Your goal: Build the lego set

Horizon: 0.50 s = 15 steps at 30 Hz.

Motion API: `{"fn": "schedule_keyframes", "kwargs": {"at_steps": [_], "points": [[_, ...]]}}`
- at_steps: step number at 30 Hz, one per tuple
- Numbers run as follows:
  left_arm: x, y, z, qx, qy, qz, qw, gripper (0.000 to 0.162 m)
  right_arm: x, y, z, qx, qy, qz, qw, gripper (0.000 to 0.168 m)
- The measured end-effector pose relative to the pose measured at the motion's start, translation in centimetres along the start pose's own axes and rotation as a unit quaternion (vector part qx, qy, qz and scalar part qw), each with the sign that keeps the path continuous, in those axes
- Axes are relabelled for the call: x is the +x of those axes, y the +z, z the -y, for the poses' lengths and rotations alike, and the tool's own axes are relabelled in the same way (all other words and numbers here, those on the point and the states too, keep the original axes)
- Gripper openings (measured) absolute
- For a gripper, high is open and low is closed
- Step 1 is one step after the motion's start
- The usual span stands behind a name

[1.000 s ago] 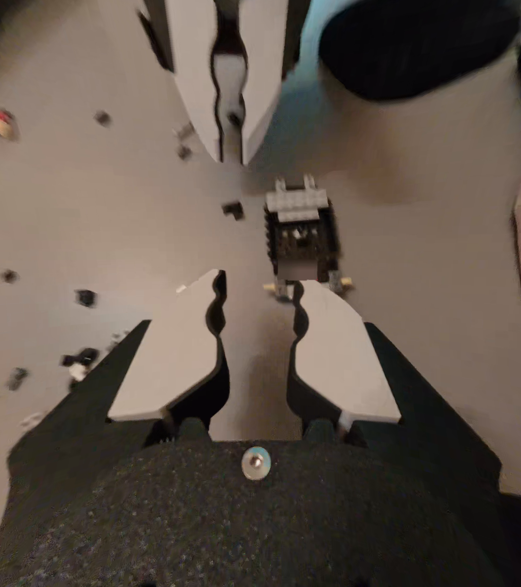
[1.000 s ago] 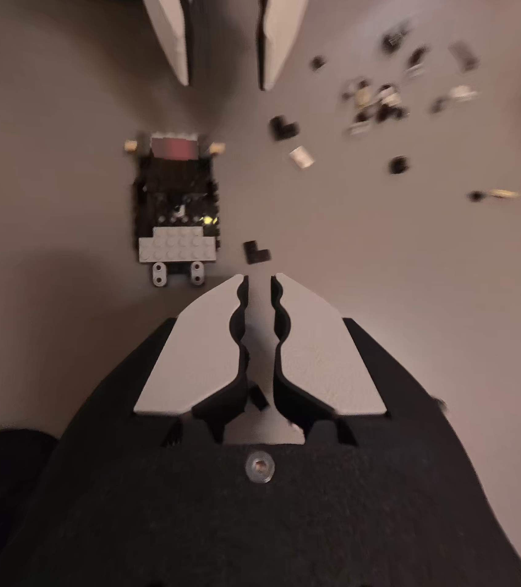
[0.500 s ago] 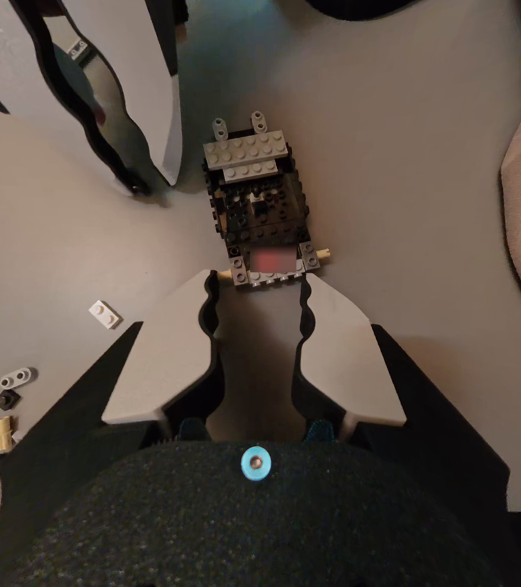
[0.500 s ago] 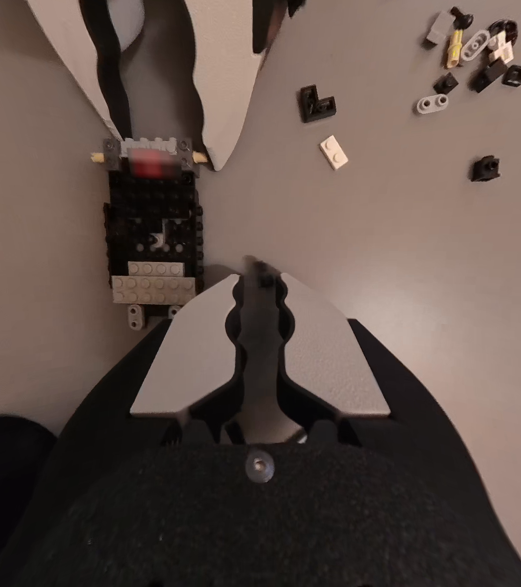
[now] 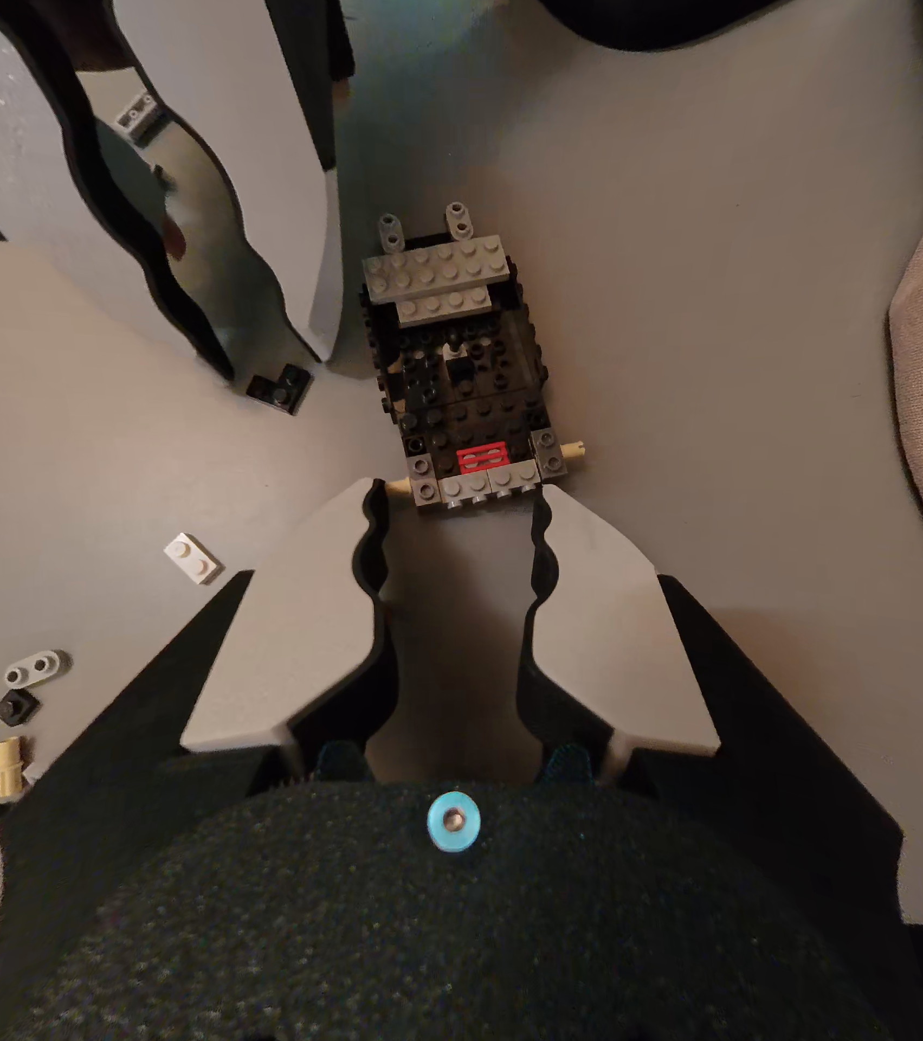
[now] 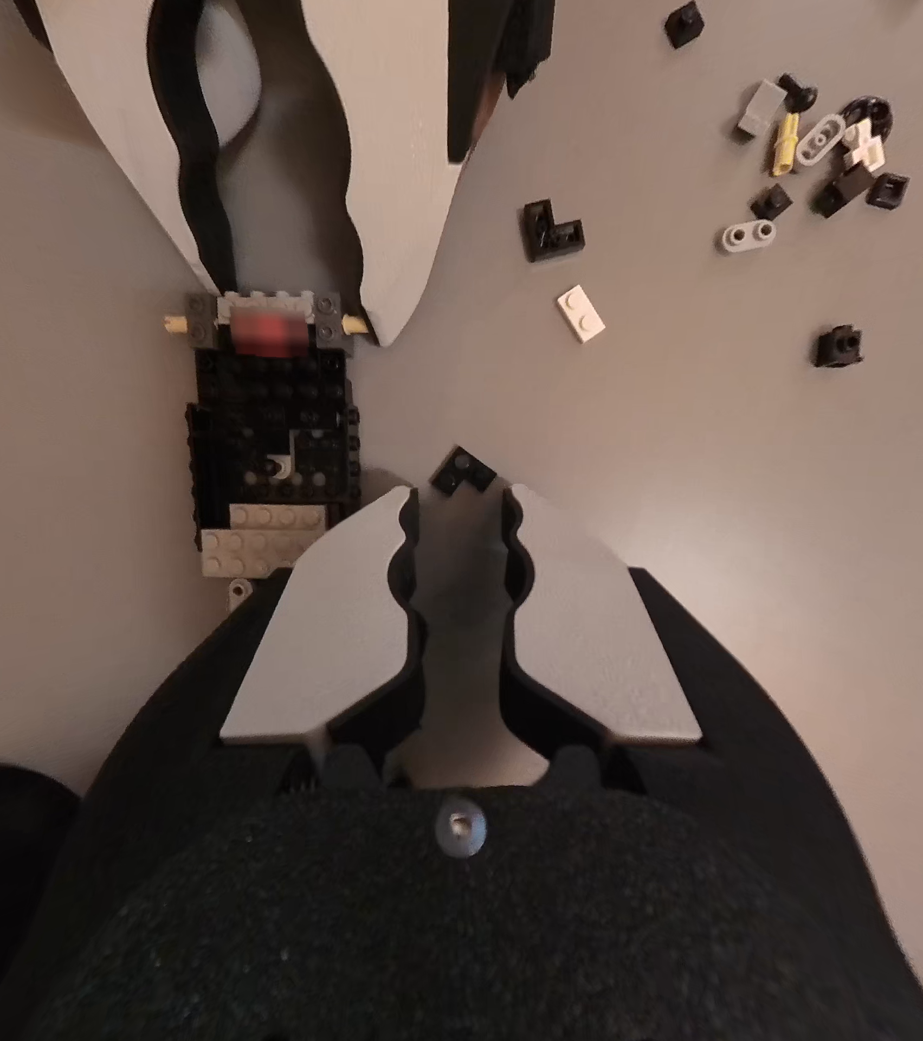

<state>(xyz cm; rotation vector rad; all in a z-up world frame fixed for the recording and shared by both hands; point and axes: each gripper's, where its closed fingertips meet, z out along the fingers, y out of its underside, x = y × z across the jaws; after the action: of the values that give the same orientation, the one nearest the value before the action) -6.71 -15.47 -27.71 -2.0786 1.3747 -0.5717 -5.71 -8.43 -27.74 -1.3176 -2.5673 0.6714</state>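
Black and grey plastic makes up the one half-built model, seen just ahead of the left tongs, which are spread wide and empty; it is judged light, stiff, yet liable to shed bricks, best pinched across its flanks; the right tongs are parted, holding nothing, one black corner plate just before their tips; a second corner plate and one white plate lie farther ahead-right on the counter; perhaps a dozen small pieces are heaped beyond.

Grey tabletop, black lego build (apparently unfinished), white plate, loose pieces
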Motion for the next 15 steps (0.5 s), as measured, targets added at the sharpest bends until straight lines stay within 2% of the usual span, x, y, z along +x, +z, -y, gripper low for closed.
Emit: {"fn": "schedule_keyframes", "kwargs": {"at_steps": [4,6,10,15], "points": [[0.0,0.0,0.1,0.003,-0.002,-0.001,1.000,0.049,0.1,0.5,0.5,-0.003,0.003,-0.001,1.000,0.029],[0.0,-0.2,0.1,0.010,-0.006,-0.006,1.000,0.049,0.4,0.6,0.6,-0.005,0.001,-0.008,1.000,0.019],[-0.3,-0.9,0.5,0.041,-0.031,-0.023,0.998,0.048,0.2,0.3,0.6,0.004,-0.008,-0.002,1.000,0.018],[-1.2,-3.2,2.9,0.142,-0.089,-0.042,0.985,0.046,-0.3,-2.5,3.7,0.121,-0.024,-0.053,0.991,0.018]]}}
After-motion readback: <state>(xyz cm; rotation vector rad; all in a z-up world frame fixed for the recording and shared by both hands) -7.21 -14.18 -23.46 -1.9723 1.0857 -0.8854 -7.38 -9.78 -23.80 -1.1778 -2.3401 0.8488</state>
